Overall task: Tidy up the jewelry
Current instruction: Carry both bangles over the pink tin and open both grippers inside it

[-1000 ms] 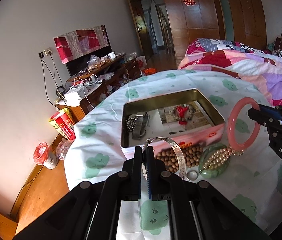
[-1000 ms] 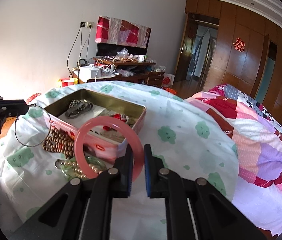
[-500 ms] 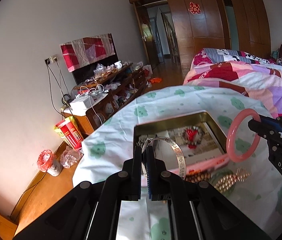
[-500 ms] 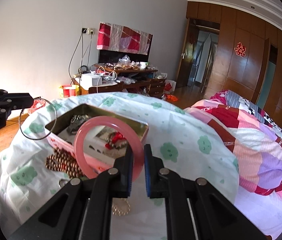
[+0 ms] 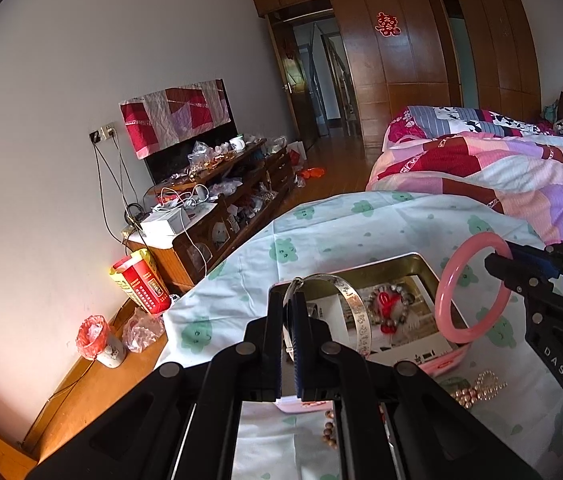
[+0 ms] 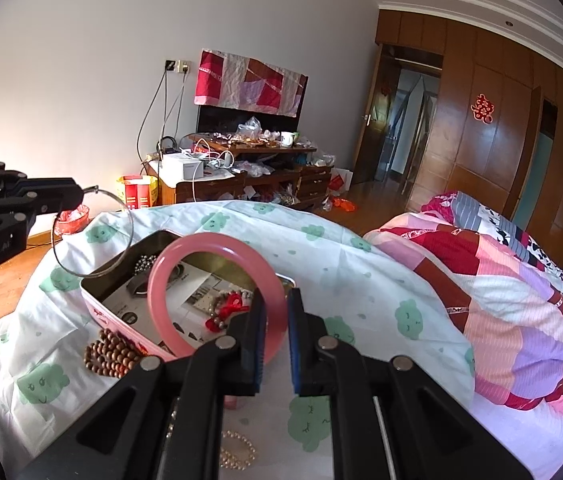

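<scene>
On the bed, our left gripper [image 5: 288,312] clamps the silver bangle [image 5: 355,312] and our right gripper [image 6: 276,322] clamps the pink bangle [image 6: 217,296], both above the open tin [image 6: 121,276]; next we should lower and release them inside.

Pink bangle [image 6: 217,300] and silver bangle [image 5: 351,312] (both upright) hang above the open tin [image 6: 121,312].

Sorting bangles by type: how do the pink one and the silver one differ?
The pink bangle is a thick, opaque, closed ring; the silver bangle is a thin, flat metal band with engraved marks. The right gripper holds the pink one, the left gripper the silver one. Both hang above the open tin.
</scene>
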The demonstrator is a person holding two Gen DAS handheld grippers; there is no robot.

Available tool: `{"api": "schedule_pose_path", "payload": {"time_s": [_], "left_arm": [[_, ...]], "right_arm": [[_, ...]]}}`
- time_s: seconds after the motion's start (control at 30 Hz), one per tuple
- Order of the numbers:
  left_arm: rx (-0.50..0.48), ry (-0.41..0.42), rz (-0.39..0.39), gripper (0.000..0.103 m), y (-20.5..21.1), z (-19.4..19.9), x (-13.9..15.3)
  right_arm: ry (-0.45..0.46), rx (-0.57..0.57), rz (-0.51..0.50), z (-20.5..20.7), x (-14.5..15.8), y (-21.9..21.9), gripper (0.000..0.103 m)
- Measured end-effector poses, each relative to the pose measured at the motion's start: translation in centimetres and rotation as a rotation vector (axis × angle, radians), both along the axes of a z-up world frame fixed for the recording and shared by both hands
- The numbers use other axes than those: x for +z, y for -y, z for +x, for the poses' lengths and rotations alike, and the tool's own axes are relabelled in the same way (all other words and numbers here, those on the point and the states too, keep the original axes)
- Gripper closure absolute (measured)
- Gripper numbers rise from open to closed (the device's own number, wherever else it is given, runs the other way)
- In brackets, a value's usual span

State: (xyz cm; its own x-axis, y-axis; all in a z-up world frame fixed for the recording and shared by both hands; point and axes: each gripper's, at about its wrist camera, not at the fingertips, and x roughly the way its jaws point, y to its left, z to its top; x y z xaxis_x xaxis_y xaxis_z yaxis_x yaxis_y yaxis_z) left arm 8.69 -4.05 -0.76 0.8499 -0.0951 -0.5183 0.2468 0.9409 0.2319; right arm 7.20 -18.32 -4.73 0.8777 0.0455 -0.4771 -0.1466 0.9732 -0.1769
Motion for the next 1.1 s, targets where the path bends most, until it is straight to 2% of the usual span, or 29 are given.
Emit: {"api": "schedule_pose_path", "payload": {"time_s": [0.57, 1.1], "left_arm": [[0.040, -0.009, 0.009, 0.100, -0.1, 3.3, -0.7], [0.066, -0.025, 0.050, 0.100, -0.2, 6.4, -2.0]], "right_arm": [[-0.022, -0.004, -0.011, 2.5, 0.1, -0.1, 0.091], [-0.057, -0.001, -0.025, 5.3, -0.4, -0.9, 0.091]]}}
